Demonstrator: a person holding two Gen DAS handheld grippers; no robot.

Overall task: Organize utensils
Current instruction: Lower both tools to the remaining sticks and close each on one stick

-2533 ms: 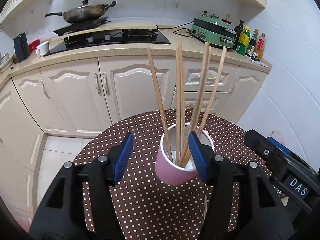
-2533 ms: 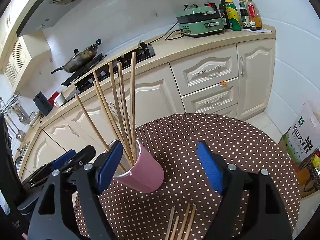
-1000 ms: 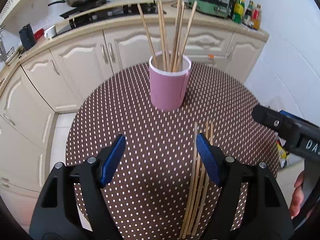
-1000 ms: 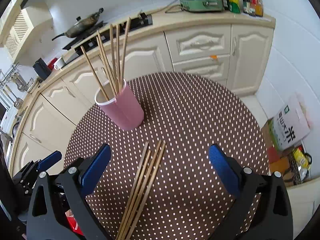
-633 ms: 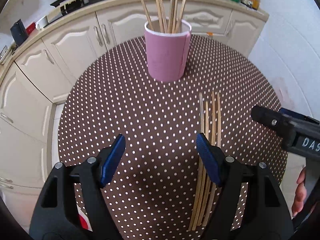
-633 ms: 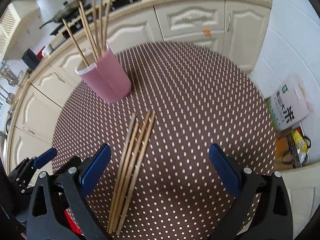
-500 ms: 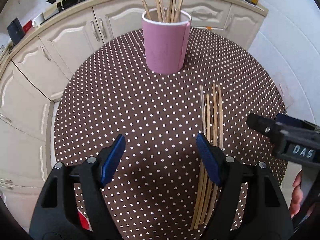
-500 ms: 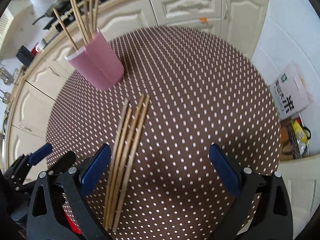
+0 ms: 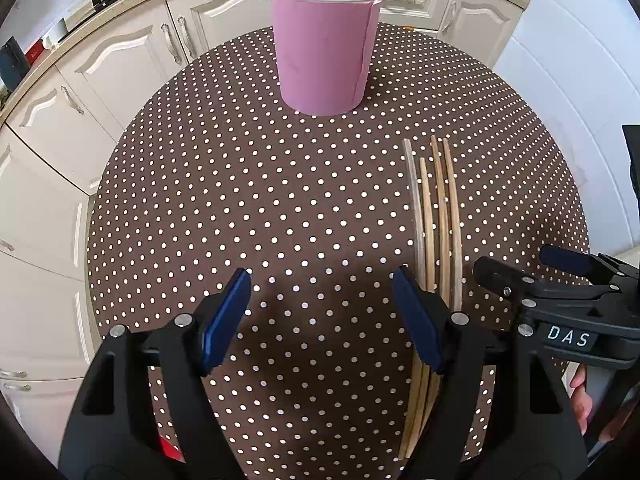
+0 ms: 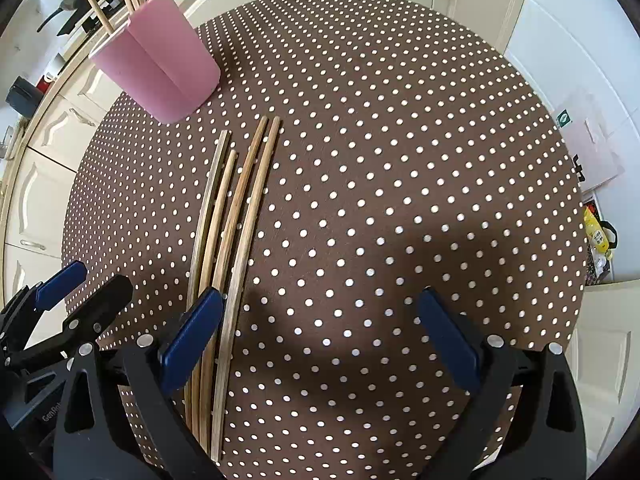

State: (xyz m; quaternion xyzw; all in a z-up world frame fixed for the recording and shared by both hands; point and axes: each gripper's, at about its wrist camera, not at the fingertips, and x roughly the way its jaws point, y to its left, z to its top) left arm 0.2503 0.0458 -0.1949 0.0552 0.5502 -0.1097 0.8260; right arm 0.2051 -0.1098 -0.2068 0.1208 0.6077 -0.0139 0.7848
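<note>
Both claws, left claw (image 9: 322,316) and right claw (image 10: 320,340), gape wide and empty above the bench (image 10: 400,140). 4 chopsticks (image 10: 236,208) lie flat near the pink cup (image 9: 326,48), which holds more chopsticks.

A round table with a brown white-dotted cloth (image 9: 248,184) stands near cream cabinets (image 9: 120,60) under a beige counter (image 9: 132,12), beside a white tiled wall (image 9: 580,92).

Each hand-held gripper is a black plastic clamp-style frame: the left hand-held gripper (image 9: 322,312) and right hand-held gripper (image 10: 320,330) carry two fingers faced with blue pads (image 9: 224,318), silver pivot screws (image 9: 182,320), and a white "DAS" label (image 9: 567,336).
</note>
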